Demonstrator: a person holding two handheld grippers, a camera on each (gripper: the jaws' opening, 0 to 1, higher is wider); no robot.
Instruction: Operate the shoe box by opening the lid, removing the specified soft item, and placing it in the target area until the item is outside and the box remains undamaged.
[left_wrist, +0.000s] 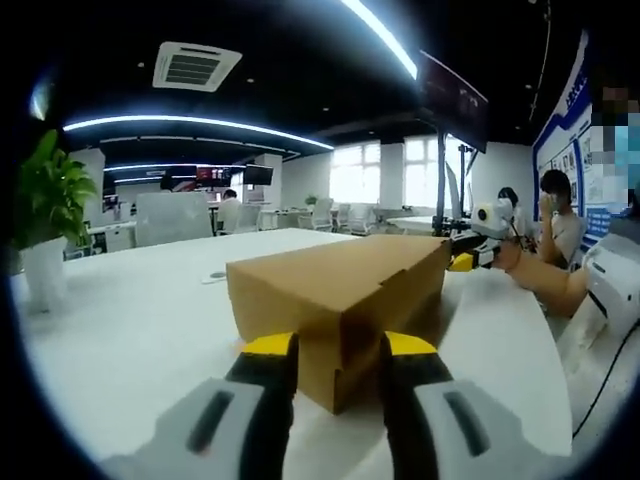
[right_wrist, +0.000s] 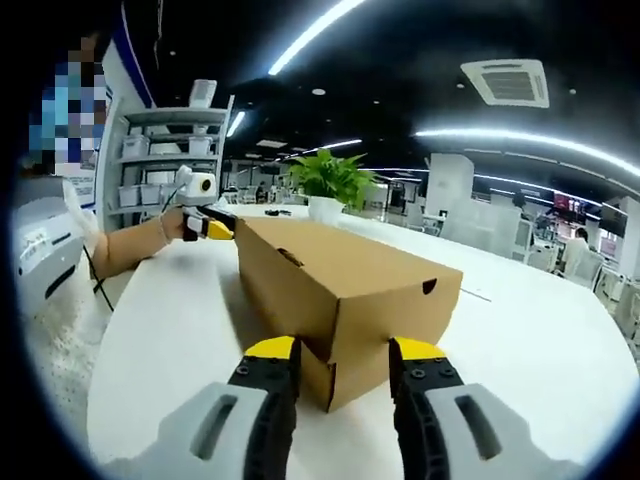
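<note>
One shoe box, brown cardboard, lid down, sat on the white table. Two grippers were stationed at opposite ends of it, probably so that one could steady the base while the other lifted the lid.

Left gripper: jaws spread, straddling the near corner at 6 o'clock in the left gripper view; not clamped. The other gripper appeared at 3 o'clock, past the far end.

Right gripper: jaws likewise parted around the near lower corner at 6 o'clock in the right gripper view. The opposite gripper sat at 10 o'clock by the far end.

Soft item: presumably inside; not visible. One potted plant stood at 12 o'clock.
</note>
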